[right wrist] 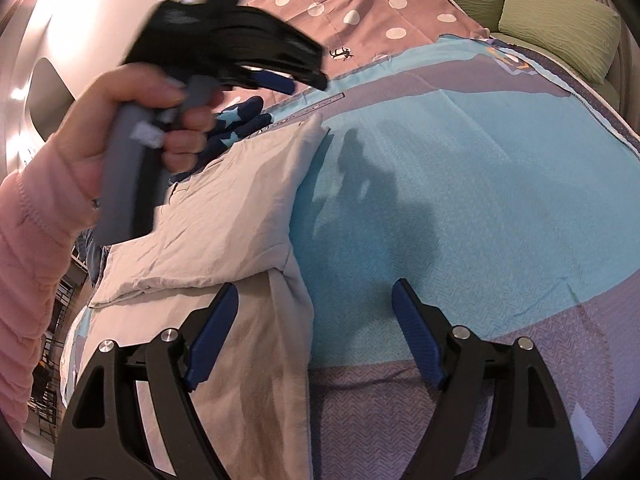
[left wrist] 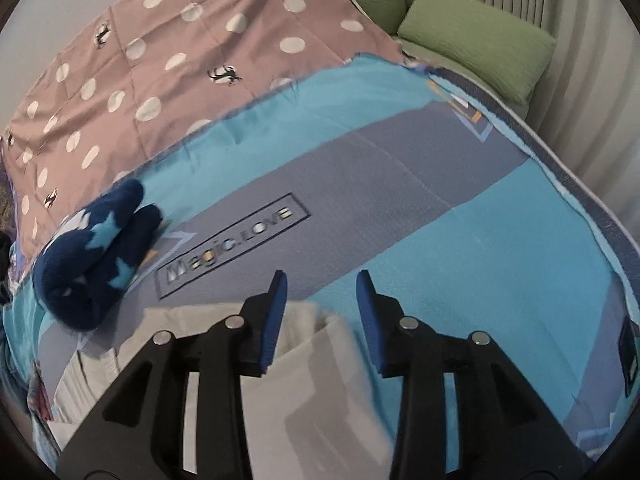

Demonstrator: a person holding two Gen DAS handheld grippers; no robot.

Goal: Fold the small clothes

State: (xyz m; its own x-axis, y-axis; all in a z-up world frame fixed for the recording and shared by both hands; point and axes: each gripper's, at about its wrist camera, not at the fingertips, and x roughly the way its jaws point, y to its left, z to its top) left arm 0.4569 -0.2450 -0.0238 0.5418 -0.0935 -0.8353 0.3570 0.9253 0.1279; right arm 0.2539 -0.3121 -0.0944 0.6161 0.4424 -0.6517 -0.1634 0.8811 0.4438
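Observation:
A folded beige garment (left wrist: 320,380) lies on the blue bedspread (left wrist: 440,220) under my left gripper (left wrist: 322,280), whose blue pads stand apart above the cloth without pressing it. In the right wrist view the same beige garment (right wrist: 224,208) stretches from the near left toward the middle. My right gripper (right wrist: 316,290) is open, its left finger over the garment's near edge and its right finger over bare bedspread (right wrist: 460,160). A hand in a pink sleeve (right wrist: 24,240) holds the left gripper (right wrist: 280,80) above the garment's far end. A rolled navy garment with light stars (left wrist: 96,256) lies to the left.
A pink dotted cloth (left wrist: 160,60) covers the far part of the bed. Green pillows (left wrist: 476,40) lie at the far right by a pale curtain. The navy garment (right wrist: 240,120) shows partly behind the hand. The bed's edge runs along the right.

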